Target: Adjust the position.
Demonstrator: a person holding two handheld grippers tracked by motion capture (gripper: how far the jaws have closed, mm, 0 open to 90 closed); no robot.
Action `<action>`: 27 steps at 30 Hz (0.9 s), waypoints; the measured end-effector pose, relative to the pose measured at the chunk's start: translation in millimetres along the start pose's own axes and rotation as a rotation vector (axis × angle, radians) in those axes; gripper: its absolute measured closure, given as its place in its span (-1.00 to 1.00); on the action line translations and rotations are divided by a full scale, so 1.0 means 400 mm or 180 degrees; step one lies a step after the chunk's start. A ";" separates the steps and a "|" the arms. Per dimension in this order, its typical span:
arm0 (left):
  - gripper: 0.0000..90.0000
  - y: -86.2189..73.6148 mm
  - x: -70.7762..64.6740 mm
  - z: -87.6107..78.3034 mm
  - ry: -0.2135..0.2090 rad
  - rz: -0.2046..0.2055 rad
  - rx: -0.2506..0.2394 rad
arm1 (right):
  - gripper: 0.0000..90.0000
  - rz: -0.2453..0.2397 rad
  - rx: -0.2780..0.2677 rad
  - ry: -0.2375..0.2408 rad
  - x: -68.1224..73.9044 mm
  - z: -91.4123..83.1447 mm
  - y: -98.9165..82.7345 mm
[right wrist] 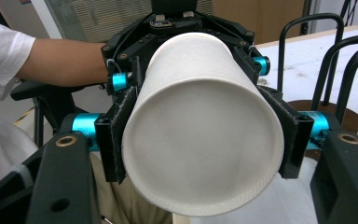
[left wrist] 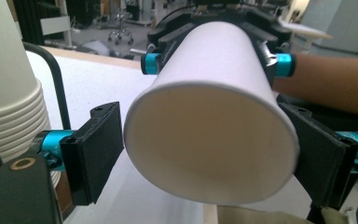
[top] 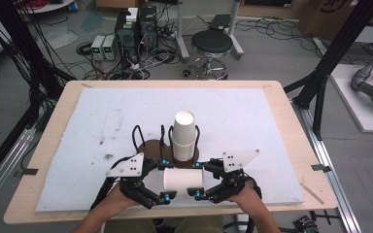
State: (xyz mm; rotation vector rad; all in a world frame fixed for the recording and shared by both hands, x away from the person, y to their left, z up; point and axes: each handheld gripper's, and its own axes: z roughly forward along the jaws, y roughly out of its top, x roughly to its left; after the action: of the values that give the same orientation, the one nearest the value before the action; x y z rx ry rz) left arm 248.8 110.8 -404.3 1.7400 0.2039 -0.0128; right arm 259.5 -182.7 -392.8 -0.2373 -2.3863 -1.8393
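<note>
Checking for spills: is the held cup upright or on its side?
On its side: the paper cup lies level between both grippers, above the table.

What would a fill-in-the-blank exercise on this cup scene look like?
1. The paper cup between the two grippers is turned on its ___.
2. The right gripper has its jaws ___ on that cup.
3. The stack of cups behind it stands upside ___.
4. On the floor beyond the table is a round black ___.

Missing words: side; shut; down; stool.
</note>
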 end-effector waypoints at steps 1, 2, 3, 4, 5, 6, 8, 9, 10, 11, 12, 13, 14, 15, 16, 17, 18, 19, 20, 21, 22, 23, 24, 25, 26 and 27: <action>-0.61 0.000 -0.001 0.002 -0.0009 0.0016 0.0008 | -0.22 0.0004 0.0003 0.0006 0.000 0.000 -0.001; -0.60 0.000 -0.002 0.003 -0.0016 0.0020 0.0008 | -0.22 0.0010 0.0006 0.0018 -0.001 0.000 -0.001; -0.59 0.000 -0.002 0.004 -0.0031 0.0032 0.0003 | -0.22 0.0033 0.0022 0.0032 0.001 0.000 -0.002; -0.57 0.000 -0.003 0.004 -0.0038 0.0035 -0.0004 | -0.22 0.0023 0.0022 0.0017 0.000 0.001 -0.002; -0.56 0.000 -0.003 0.004 -0.0042 0.0039 -0.0010 | -0.22 0.0018 0.0010 0.0027 -0.001 0.001 -0.003; -0.55 0.000 -0.003 0.004 -0.0042 0.0044 -0.0012 | -0.22 0.0017 0.0002 0.0034 -0.002 0.001 -0.004; -0.50 -0.001 -0.001 0.002 -0.0050 0.0058 -0.0004 | -0.22 0.0023 -0.0001 0.0041 -0.002 0.001 -0.004; -0.50 -0.001 -0.001 0.002 -0.0051 0.0063 0.0002 | -0.22 0.0026 0.0003 0.0039 -0.002 0.001 -0.005; -0.49 -0.001 -0.001 0.002 -0.0049 0.0065 0.0006 | -0.22 0.0034 0.0006 0.0039 -0.002 0.002 -0.005; -0.48 -0.001 -0.001 0.001 -0.0051 0.0077 0.0011 | -0.21 0.0046 0.0014 0.0053 -0.002 0.002 -0.006; -0.46 -0.001 -0.001 0.001 -0.0052 0.0093 0.0016 | -0.21 0.0048 0.0015 0.0054 -0.004 0.002 -0.007; -0.46 -0.001 -0.001 0.001 -0.0053 0.0094 0.0018 | -0.21 0.0052 0.0025 0.0056 -0.004 0.002 -0.007; -0.44 -0.001 -0.001 0.000 -0.0060 0.0102 0.0029 | -0.21 0.0048 0.0033 0.0053 -0.004 0.003 -0.008; -0.43 -0.001 -0.001 0.000 -0.0062 0.0101 0.0027 | -0.21 0.0051 0.0038 0.0054 -0.004 0.003 -0.008; -0.43 -0.001 -0.001 -0.001 -0.0066 0.0097 0.0027 | -0.20 0.0050 0.0044 0.0060 -0.005 0.003 -0.008; -0.42 -0.001 -0.001 -0.001 -0.0066 0.0097 0.0027 | -0.20 0.0050 0.0044 0.0060 -0.005 0.003 -0.008; -0.41 0.000 -0.002 -0.002 -0.0072 0.0103 0.0023 | -0.20 0.0053 0.0045 0.0068 -0.005 0.003 -0.008; -0.41 0.000 -0.002 -0.003 -0.0072 0.0100 0.0016 | -0.20 0.0056 0.0047 0.0071 -0.005 0.003 -0.008; -0.40 0.000 -0.002 -0.003 -0.0072 0.0100 0.0016 | -0.20 0.0054 0.0047 0.0072 -0.006 0.004 -0.009; -0.39 0.001 -0.002 -0.003 -0.0073 0.0109 0.0027 | -0.20 0.0060 0.0054 0.0076 -0.006 0.004 -0.009; -0.38 0.001 -0.002 -0.003 -0.0071 0.0107 0.0028 | -0.20 0.0070 0.0074 0.0082 -0.006 0.004 -0.010; -0.37 0.001 -0.002 -0.003 -0.0068 0.0091 0.0031 | -0.20 0.0075 0.0080 0.0081 -0.006 0.004 -0.010; -0.36 0.001 -0.002 -0.003 -0.0069 0.0084 0.0032 | -0.20 0.0079 0.0086 0.0076 -0.006 0.003 -0.009; -0.35 0.002 -0.002 -0.003 -0.0074 0.0086 0.0037 | -0.20 0.0081 0.0092 0.0071 -0.006 0.003 -0.009; -0.35 0.002 -0.002 -0.004 -0.0073 0.0083 0.0036 | -0.20 0.0082 0.0098 0.0067 -0.005 0.003 -0.008; -0.34 0.004 -0.001 -0.005 -0.0077 0.0082 0.0054 | -0.20 0.0083 0.0095 0.0064 -0.005 0.003 -0.008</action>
State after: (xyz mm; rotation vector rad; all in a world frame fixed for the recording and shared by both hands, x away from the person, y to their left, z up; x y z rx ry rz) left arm 248.3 112.2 -402.4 1.7582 0.1638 -0.0168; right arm 260.8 -182.3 -396.5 -0.2446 -2.3839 -1.7852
